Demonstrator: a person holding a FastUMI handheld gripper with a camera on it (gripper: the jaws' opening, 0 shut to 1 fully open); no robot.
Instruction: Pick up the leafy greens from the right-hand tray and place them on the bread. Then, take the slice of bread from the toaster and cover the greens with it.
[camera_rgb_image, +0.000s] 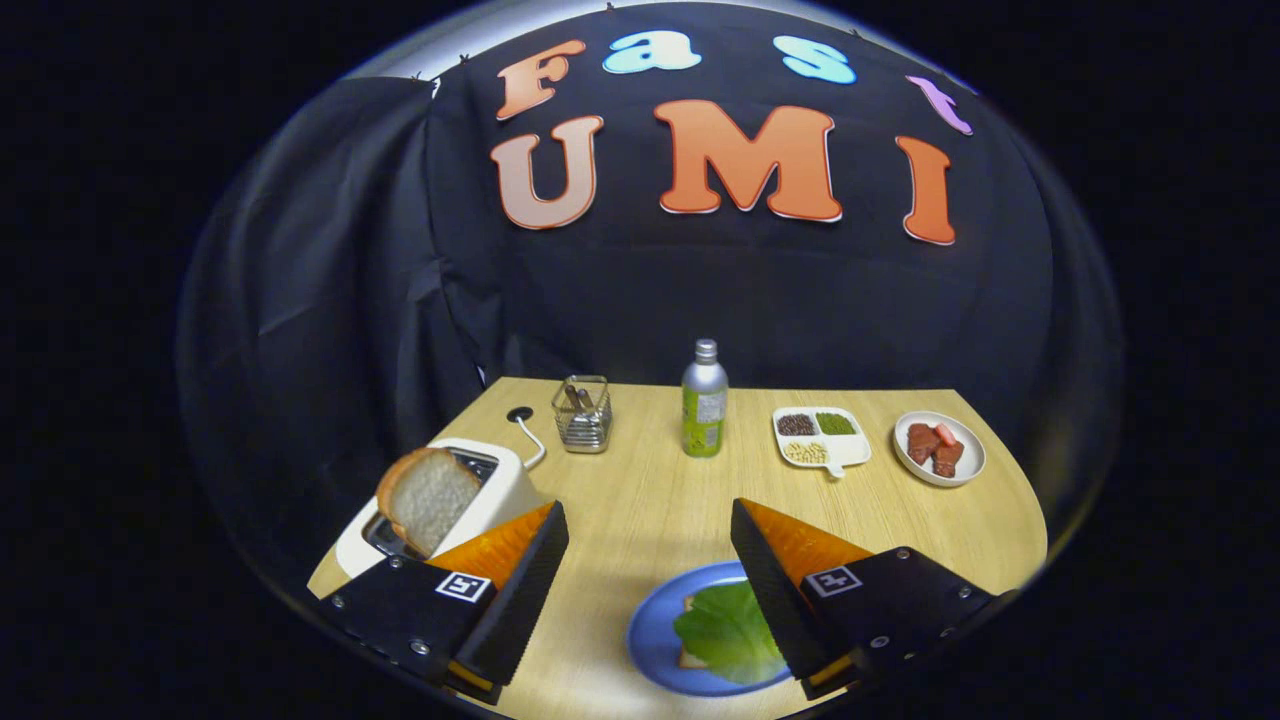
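I have the gripper (650, 530) held above the near part of the wooden table (650, 480), tilted down and looking across it, its fingers spread wide apart with nothing between them. I take the blue plate (650, 640) as my landmark: it sits just below the right finger, which overlaps its right side. On the plate lies a slice of bread (688, 604), mostly covered by the leafy greens (725, 630) laid on top. Left of the plate, beside the left finger, stands the toaster (500, 490) with a second slice of bread (428, 497) sticking up from its slot. Beyond the plate stands a bottle (704, 398), with a wire basket (583, 414) to its left, and to its right a divided tray (822, 437) and a small dish of red pieces (938, 448).
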